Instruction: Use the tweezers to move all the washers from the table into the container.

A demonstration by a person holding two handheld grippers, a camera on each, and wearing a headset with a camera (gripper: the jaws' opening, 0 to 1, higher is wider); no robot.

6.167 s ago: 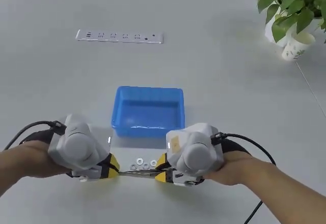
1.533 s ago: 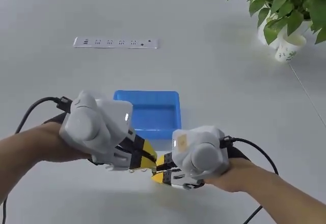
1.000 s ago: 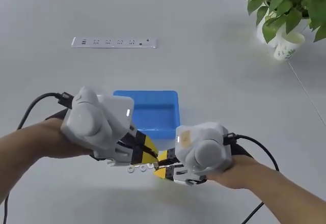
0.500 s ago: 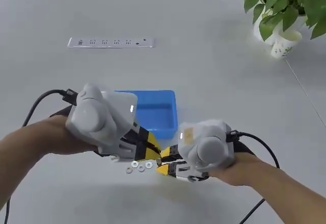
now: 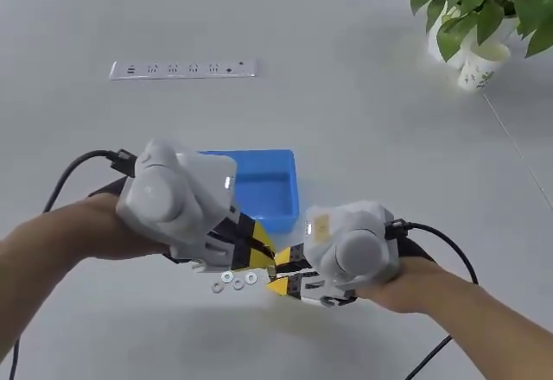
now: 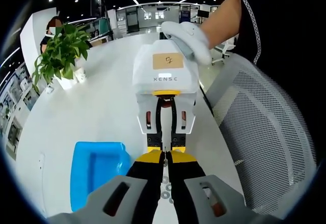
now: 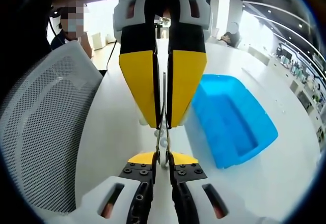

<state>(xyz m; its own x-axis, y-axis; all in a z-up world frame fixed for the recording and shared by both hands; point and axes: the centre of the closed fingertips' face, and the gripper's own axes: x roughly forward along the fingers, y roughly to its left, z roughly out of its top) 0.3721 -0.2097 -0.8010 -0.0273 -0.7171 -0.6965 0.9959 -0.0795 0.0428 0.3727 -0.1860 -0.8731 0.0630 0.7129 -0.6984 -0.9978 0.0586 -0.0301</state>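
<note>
While the two grippers are meeting nose to nose just above the table (image 5: 389,138), the right gripper (image 7: 163,160) is pinching its jaws together on the slim tweezers (image 7: 164,128). The left gripper (image 6: 164,157), facing it from the opposite side, is pressing its yellow-tipped jaws onto the same tweezers, so the tool is bridging the pair. From the head view, the left gripper is sitting higher and tilting down toward the right one, with a black cable (image 5: 69,181) looping off behind it. Right under the tips, the washers (image 5: 238,282) are lying in a tight little cluster on the table, just beside the jaws; whether the tweezers are touching any of them, I cannot tell. Just beyond them the blue container (image 5: 263,186) is sitting on the table, with its near left corner hiding behind the left gripper. Farther back a white power strip (image 5: 183,69) is lying flat, and a potted plant (image 5: 471,17) is standing at the far right corner.
</note>
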